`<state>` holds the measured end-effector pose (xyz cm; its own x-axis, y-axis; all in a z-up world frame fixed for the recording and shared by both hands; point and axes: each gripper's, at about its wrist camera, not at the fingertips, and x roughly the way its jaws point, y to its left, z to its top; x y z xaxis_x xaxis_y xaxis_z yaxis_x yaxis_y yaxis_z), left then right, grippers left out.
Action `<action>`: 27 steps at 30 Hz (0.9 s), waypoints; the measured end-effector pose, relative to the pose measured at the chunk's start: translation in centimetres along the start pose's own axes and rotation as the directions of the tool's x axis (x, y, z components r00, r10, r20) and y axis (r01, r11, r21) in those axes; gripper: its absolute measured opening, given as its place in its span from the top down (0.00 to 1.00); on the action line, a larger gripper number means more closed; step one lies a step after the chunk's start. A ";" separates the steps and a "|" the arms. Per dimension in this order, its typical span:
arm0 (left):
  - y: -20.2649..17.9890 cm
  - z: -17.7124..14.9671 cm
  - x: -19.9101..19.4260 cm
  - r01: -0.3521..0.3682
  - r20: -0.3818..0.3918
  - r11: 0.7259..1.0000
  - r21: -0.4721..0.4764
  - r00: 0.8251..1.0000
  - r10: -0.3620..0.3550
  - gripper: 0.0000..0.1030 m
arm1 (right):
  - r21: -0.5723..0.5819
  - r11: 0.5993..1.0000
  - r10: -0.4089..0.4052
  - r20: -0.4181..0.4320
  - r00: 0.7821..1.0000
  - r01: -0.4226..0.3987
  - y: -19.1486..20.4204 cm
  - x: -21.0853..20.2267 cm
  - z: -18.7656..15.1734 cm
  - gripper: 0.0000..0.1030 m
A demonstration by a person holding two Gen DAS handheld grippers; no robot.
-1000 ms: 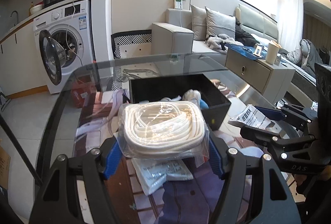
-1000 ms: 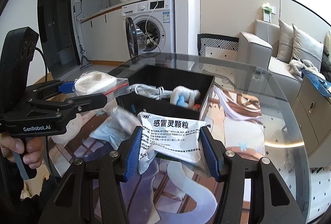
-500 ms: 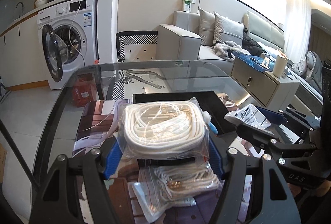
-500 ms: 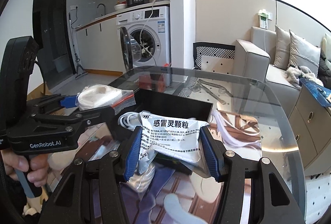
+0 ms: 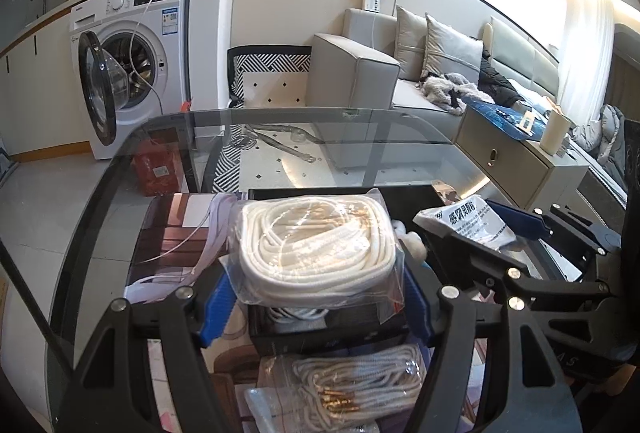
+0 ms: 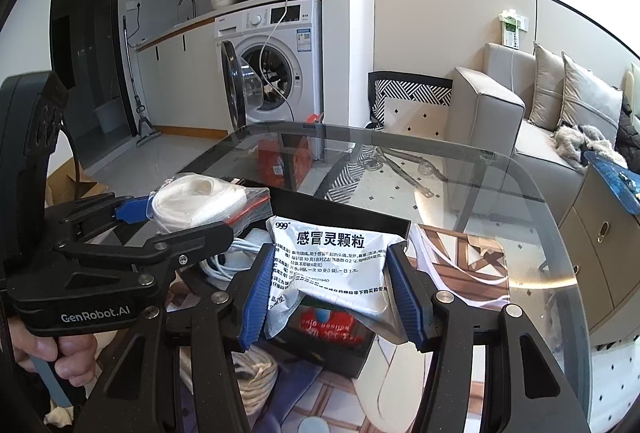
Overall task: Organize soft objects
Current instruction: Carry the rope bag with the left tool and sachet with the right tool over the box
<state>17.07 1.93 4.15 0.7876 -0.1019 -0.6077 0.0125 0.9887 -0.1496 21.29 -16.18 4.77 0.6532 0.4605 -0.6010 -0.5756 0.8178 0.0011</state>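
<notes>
My left gripper point(image 5: 316, 297) is shut on a clear bag of coiled white rope point(image 5: 316, 245) and holds it over the near half of the black box point(image 5: 332, 333). My right gripper point(image 6: 332, 293) is shut on a white medicine sachet point(image 6: 332, 257) with printed Chinese text, held above the black box point(image 6: 360, 225). In the right wrist view the left gripper point(image 6: 132, 229) with its rope bag point(image 6: 196, 201) hangs to the left. In the left wrist view the right gripper point(image 5: 516, 245) and the sachet point(image 5: 468, 221) sit to the right. White cables point(image 6: 228, 257) and a red packet point(image 6: 328, 325) lie inside the box.
A second bag of white cord point(image 5: 352, 381) lies on the glass table point(image 5: 120, 193) in front of the box. A printed mat point(image 6: 460, 257) covers the table's middle. Beyond stand a washing machine point(image 5: 132, 61), a sofa point(image 5: 400, 73) and a side cabinet point(image 5: 516, 161). A hand point(image 6: 48, 349) grips the left tool.
Both grippers have moved forward over the black box with their loads. The box has slid nearer and lower in both views, and the second cord bag now shows below the left gripper.
</notes>
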 end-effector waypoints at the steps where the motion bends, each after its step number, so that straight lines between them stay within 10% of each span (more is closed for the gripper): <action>1: 0.1 0.1 0.1 0.002 0.000 1.000 -0.004 1.000 -0.002 0.32 | -0.002 1.000 -0.001 -0.003 1.000 0.001 0.0 0.3 0.1 0.46; 27: 1.3 0.7 2.8 0.016 -0.031 1.000 -0.027 0.999 -0.017 0.32 | 0.029 0.999 0.034 -0.046 0.998 -0.032 -1.6 4.6 0.7 0.46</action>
<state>19.71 3.03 2.82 0.7681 -0.1217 -0.6287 0.0082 0.9835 -0.1805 25.52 -15.18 2.54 0.6104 0.4716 -0.6364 -0.5819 0.8121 0.0436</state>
